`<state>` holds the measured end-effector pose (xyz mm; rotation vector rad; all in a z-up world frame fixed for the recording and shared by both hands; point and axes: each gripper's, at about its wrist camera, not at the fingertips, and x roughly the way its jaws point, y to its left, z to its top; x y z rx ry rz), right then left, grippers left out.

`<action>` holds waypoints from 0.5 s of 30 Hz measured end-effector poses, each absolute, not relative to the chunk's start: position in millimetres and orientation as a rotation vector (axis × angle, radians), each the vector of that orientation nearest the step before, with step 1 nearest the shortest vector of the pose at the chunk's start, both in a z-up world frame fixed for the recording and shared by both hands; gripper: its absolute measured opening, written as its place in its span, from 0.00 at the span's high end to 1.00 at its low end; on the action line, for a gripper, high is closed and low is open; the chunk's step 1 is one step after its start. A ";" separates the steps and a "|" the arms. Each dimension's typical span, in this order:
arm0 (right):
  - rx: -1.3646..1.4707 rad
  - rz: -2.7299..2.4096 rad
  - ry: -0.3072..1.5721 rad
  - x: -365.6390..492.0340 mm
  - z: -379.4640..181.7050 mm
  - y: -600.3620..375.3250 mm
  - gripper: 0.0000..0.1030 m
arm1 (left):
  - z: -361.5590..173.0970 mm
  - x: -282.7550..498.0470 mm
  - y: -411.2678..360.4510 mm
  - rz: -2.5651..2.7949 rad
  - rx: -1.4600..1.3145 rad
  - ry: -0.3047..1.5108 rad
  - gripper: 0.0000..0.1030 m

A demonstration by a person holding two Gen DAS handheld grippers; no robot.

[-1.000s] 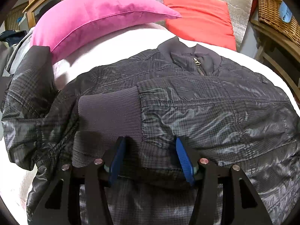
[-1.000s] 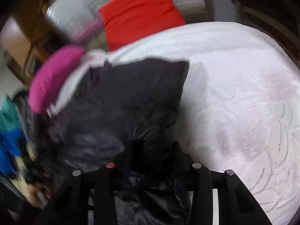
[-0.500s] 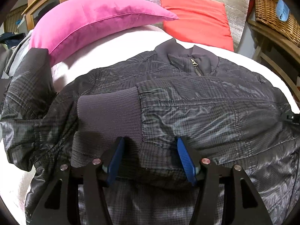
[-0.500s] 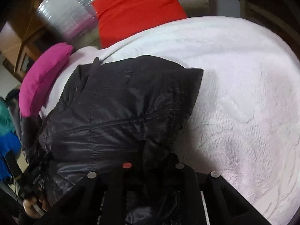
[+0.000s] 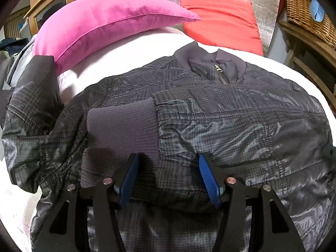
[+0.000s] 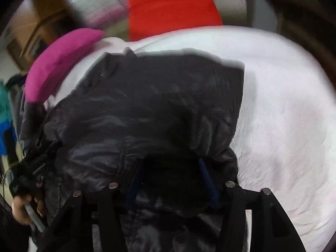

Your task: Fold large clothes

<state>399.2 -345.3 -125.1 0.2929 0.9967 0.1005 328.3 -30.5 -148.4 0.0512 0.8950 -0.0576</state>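
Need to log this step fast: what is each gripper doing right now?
Left gripper: open, over the jacket, holding nothing.
Right gripper: jaws opening, jacket fabric bunched between them; picture too blurred to confirm a grip.

Jacket [image 5: 220, 126]: glossy crinkled synthetic shell, matt ribbed knit cuff [image 5: 124, 128]. Bed cover [image 6: 283, 115]: white textured cloth. Pillows [image 5: 109, 21]: smooth matt fabric. Basket [image 5: 308, 14]: woven wicker.

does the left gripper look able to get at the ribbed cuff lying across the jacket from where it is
Probably yes. The cuff lies on top of the jacket just ahead of the left gripper, with one blue finger already at its near edge. The jaws stand apart and nothing covers the cuff.
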 end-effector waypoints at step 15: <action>0.131 0.206 0.800 289.1 -127.0 -249.3 0.19 | -75.4 273.4 194.2 0.097 -0.418 0.764 0.25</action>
